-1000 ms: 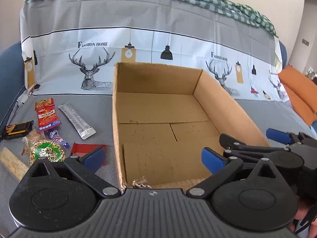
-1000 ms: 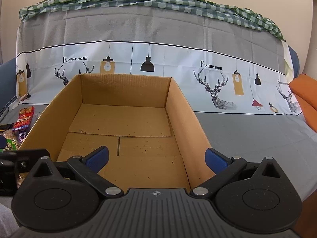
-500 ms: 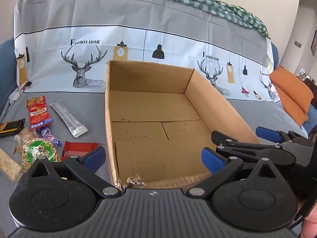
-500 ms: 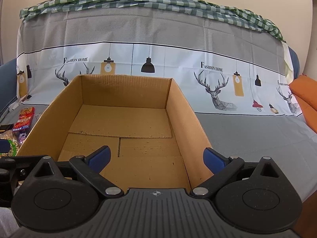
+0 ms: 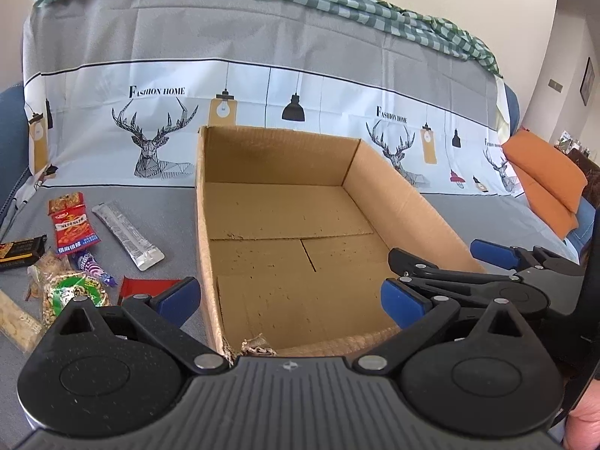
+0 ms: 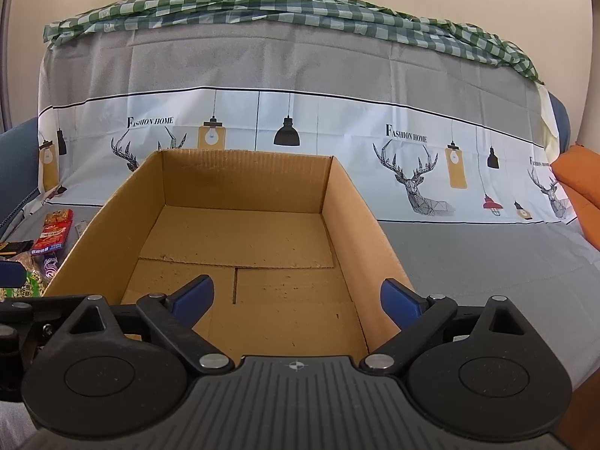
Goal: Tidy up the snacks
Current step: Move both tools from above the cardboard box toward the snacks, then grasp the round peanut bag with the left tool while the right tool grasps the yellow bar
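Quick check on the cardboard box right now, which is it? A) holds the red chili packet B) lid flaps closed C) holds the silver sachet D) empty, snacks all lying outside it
D. The cardboard box is open-topped with only its bare floor showing, while the red chili packet, the silver sachet and the green peanut bag all lie on the grey cover to the left of it.

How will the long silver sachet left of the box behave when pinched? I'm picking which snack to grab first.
The silver sachet is probably light and somewhat floppy: it lies long, thin and flat on the grey cover. Its shiny foil may be slippery, so pinched at one end it would likely droop; gripping nearer the middle seems safer.
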Motion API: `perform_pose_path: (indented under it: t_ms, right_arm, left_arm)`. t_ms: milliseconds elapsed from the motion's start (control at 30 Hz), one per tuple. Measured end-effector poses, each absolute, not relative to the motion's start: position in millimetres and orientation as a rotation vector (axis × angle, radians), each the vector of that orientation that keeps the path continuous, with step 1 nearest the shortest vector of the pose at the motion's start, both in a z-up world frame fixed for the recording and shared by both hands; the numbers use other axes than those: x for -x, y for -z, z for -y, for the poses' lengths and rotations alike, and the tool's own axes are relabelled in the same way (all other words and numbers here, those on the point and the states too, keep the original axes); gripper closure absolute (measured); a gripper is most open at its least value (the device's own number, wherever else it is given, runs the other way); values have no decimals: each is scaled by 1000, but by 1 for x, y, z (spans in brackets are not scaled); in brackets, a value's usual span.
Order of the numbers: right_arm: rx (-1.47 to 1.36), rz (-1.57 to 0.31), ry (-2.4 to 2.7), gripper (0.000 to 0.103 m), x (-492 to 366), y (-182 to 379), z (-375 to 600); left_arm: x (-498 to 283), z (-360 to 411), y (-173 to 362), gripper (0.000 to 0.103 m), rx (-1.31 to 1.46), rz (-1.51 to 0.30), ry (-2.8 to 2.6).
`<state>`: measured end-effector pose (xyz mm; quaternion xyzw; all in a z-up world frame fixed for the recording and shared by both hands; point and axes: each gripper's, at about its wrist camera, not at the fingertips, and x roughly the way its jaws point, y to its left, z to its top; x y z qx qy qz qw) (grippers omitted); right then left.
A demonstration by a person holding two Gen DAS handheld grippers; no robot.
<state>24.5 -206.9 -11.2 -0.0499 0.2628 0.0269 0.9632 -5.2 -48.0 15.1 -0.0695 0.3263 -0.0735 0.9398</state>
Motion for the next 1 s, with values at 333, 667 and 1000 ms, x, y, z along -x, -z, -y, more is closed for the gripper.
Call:
perform_pose_path:
  t_ms: [333, 667, 1000]
  right_arm:
    - [69, -466, -89, 13, -20, 2, 186]
    - [-86, -437, -190, 53, -11, -13, 155]
    - [-97, -483, -404, 59, 4, 1, 82]
  left_arm:
    - [18, 38, -19, 48, 100, -639, 141]
    - [45, -4, -47, 85, 58, -602, 162]
    - [48, -129, 2, 85, 297, -610, 89]
